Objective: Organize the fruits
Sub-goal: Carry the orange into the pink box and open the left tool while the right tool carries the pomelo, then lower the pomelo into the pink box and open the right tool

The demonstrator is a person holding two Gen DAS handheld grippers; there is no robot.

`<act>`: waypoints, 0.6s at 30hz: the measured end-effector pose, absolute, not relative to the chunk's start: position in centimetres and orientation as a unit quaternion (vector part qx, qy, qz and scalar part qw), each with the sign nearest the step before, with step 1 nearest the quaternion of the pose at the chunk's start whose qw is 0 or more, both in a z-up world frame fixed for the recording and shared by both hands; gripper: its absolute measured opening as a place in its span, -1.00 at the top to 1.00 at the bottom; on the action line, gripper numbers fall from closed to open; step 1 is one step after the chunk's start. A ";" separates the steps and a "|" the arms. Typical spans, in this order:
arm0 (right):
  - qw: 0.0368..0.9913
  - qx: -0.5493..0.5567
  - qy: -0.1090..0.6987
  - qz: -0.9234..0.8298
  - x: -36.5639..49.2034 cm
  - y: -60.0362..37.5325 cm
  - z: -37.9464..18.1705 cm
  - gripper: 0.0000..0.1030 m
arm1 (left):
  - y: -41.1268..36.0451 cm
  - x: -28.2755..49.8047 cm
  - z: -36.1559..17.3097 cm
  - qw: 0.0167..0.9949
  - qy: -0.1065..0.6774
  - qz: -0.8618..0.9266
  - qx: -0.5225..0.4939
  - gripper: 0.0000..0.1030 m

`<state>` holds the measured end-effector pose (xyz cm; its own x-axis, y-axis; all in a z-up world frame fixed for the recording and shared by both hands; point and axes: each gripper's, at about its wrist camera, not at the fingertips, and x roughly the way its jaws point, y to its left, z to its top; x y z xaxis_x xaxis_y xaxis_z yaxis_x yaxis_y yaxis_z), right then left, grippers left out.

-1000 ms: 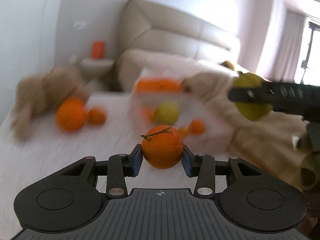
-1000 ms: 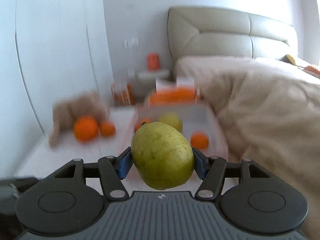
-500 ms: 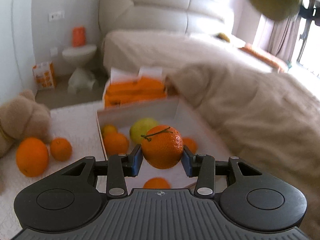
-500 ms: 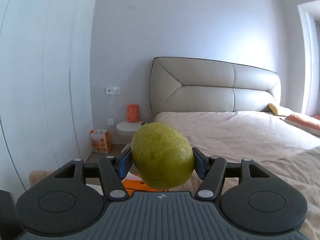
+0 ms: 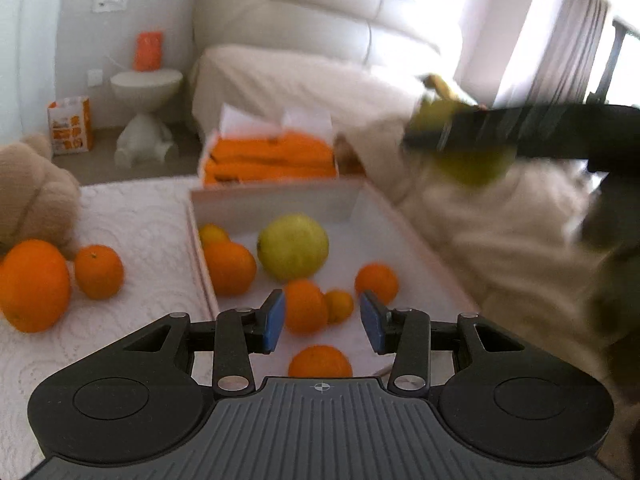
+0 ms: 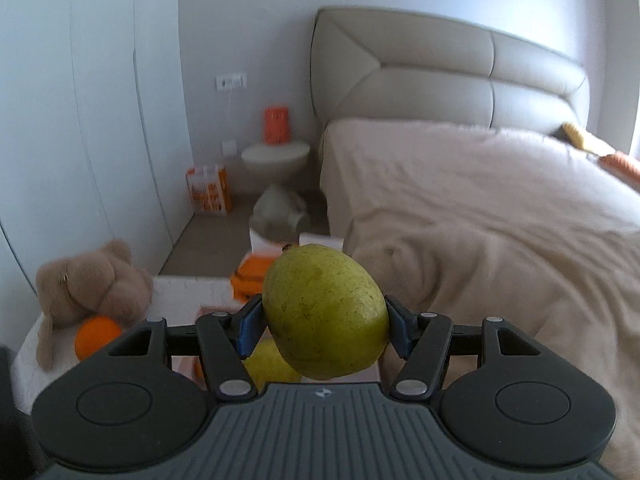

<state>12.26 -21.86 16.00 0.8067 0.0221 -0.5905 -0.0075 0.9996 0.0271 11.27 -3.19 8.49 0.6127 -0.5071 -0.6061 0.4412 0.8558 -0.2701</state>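
My left gripper (image 5: 322, 326) is open and empty, above the near end of a white box (image 5: 276, 200). The box holds several oranges (image 5: 230, 266) and a yellow-green fruit (image 5: 293, 246). One orange (image 5: 305, 306) lies right below my open jaws. Two more oranges (image 5: 34, 284) lie on the white mat to the left. My right gripper (image 6: 324, 330) is shut on a green pear (image 6: 326, 312). In the left wrist view it shows blurred, high at the right (image 5: 472, 148), above the box's far right corner.
A plush bear (image 5: 32, 196) sits left of the box beside the loose oranges. An orange packet box (image 5: 272, 156) stands behind the white box. A beige blanket (image 5: 500, 220) and the bed lie to the right. A small white side table (image 6: 276, 156) stands by the wall.
My left gripper opened and let go of the stemmed orange, which now lies in the box. My right gripper, still holding the pear, came down from high up toward the box.
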 end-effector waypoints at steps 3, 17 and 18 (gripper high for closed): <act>0.940 -0.003 0.341 0.012 13.6 -21.0 13.8 -0.21 | -1.0 10.2 9.2 0.904 0.336 -0.257 -0.069 0.11; 0.881 0.030 0.465 0.086 15.2 -14.4 6.2 -0.21 | 9.9 4.3 4.9 0.943 0.313 -0.080 -0.078 0.12; 0.882 0.026 0.462 0.087 15.2 -14.0 6.1 -0.21 | 10.7 3.9 4.6 0.944 0.312 -0.071 -0.084 0.12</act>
<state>15.18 -13.99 6.05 0.5578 0.1781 -0.8107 -0.1292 0.9834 0.1272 3.90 10.69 4.56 0.7952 -0.1868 -0.5768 0.0823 0.9758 -0.2026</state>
